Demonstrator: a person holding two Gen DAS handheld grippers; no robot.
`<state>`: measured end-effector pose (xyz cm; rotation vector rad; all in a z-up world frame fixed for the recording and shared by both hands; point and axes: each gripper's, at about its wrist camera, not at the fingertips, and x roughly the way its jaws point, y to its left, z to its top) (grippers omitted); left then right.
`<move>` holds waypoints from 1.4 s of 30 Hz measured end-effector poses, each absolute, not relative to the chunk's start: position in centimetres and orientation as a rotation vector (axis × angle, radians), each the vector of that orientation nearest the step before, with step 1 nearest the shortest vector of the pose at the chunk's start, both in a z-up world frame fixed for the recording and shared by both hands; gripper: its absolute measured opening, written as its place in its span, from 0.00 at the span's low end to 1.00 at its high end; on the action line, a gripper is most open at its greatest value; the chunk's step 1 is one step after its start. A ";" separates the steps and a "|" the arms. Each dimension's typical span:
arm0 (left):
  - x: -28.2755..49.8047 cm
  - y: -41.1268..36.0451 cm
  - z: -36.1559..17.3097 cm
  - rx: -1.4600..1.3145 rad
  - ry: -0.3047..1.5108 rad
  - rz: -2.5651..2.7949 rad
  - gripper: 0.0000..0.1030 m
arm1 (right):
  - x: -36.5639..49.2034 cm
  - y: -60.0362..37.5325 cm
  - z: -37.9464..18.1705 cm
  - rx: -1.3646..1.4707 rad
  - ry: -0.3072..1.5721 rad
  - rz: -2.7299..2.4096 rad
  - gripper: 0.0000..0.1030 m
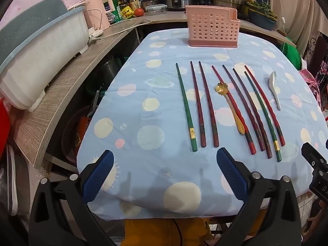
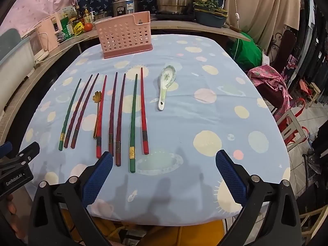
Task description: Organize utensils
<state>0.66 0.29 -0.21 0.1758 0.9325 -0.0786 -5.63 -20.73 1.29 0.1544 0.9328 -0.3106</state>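
While both tools hang above the near edge of the table, the left gripper (image 1: 165, 160) stands spread to its widest with nothing between its blue pads (image 1: 232, 174); the right gripper (image 2: 164, 162) is equally wide and equally empty. Just beyond lie eight chopsticks (image 1: 207, 104) in a rough row on the blue tablecloth (image 1: 143, 164), thick ends nearest; a gold flower spoon (image 1: 231, 106) rests among them, touching a red chopstick (image 1: 233, 110); a ceramic spoon (image 2: 166, 84) lies apart to the right. The pink utensil holder (image 1: 212, 28) stands empty at the far edge. The sticks look light, stiff and slick, likely to roll, so the squared thick end seems the surest hold; the ceramic spoon looks breakable and smooth, best pinched across its handle.
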 end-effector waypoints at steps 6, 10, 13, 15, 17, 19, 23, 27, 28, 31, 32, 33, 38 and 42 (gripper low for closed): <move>0.9 0.3 -0.6 0.177 0.939 -0.079 0.93 | -5.5 -21.0 0.9 0.160 0.937 -0.312 0.94; 1.1 0.2 -0.7 0.182 0.937 -0.076 0.93 | -5.4 -21.1 0.9 0.162 0.938 -0.315 0.93; 1.1 0.2 -0.5 0.184 0.931 -0.073 0.93 | -5.3 -21.1 0.9 0.159 0.936 -0.314 0.93; 1.2 0.2 -0.5 0.181 0.930 -0.070 0.93 | -5.3 -21.0 1.0 0.156 0.934 -0.313 0.93; 1.3 0.2 -0.5 0.179 0.930 -0.069 0.93 | -5.3 -20.9 1.0 0.156 0.933 -0.311 0.93; 1.3 0.3 -0.4 0.177 0.929 -0.068 0.93 | -5.3 -20.8 1.0 0.156 0.932 -0.312 0.93; 1.2 0.3 -0.4 0.177 0.930 -0.068 0.93 | -5.3 -20.8 1.0 0.158 0.933 -0.313 0.93; 1.3 0.3 -0.3 0.176 0.931 -0.067 0.93 | -5.3 -20.8 1.1 0.159 0.931 -0.314 0.93; 1.3 0.3 -0.3 0.176 0.931 -0.067 0.93 | -5.3 -20.8 1.2 0.160 0.932 -0.313 0.93; 1.3 0.3 -0.3 0.177 0.930 -0.067 0.93 | -5.3 -20.8 1.2 0.159 0.930 -0.313 0.93; 1.3 0.3 -0.3 0.176 0.931 -0.067 0.93 | -5.3 -20.8 1.1 0.159 0.931 -0.312 0.93; 1.3 0.3 -0.3 0.176 0.931 -0.067 0.93 | -5.3 -20.8 1.1 0.159 0.932 -0.312 0.93; 1.3 0.3 -0.3 0.177 0.931 -0.068 0.93 | -5.5 -20.7 1.3 0.159 0.931 -0.310 0.93; 1.2 0.4 -0.3 0.178 0.928 -0.069 0.93 | -5.5 -20.7 1.3 0.159 0.927 -0.312 0.93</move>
